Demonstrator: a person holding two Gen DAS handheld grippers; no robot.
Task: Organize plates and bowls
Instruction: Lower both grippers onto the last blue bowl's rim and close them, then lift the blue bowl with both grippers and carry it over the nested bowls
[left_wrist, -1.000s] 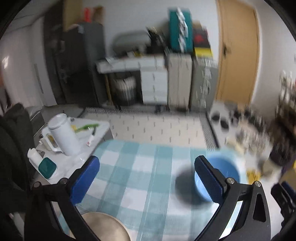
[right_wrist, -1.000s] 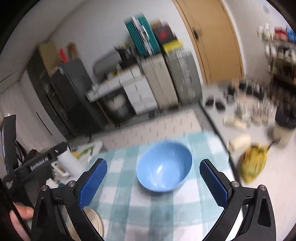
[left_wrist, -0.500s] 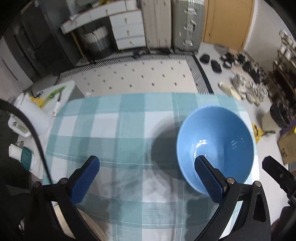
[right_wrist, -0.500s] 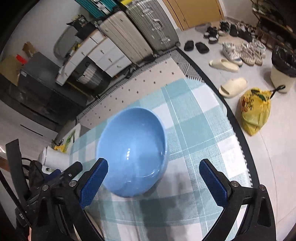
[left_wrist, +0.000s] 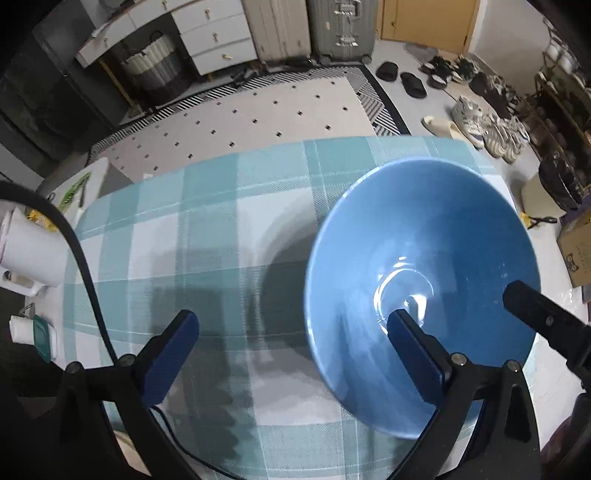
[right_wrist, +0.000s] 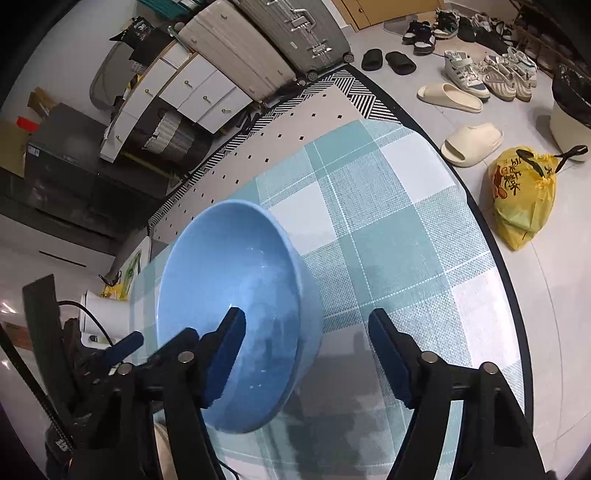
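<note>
Now, bowl: the blue bowl (right_wrist: 236, 306) stands upright on the teal-checked tablecloth (right_wrist: 388, 229), toward the table's right side as the left wrist view shows it (left_wrist: 421, 280).
Key relation: the bowl's near-right rim runs between the two fingers of the right gripper (right_wrist: 306, 350); one pad hangs inside the bowl, the other outside its wall over the cloth, so the wall lies crosswise to the closing line.
Right gripper state: jaws closing, with the rim between them; a clear gap shows between the outer pad and the wall, so no grip as yet.
Left gripper: the left gripper (left_wrist: 291, 347) is spread wide and holds nothing; its right finger hovers over the bowl's inside, its left finger over bare cloth beside the bowl.
Nearer hand: the right one, by my reading, since it already straddles the rim.
Axis: the bowl is round, so no long axis matters; only the rim's position between the pads does.
Surroundings: a white jug (left_wrist: 26, 254) sits beyond the table's left edge; a yellow bag (right_wrist: 524, 192) lies on the floor to the right.
Next need: probably a pinch on the wall before any lift.
</note>
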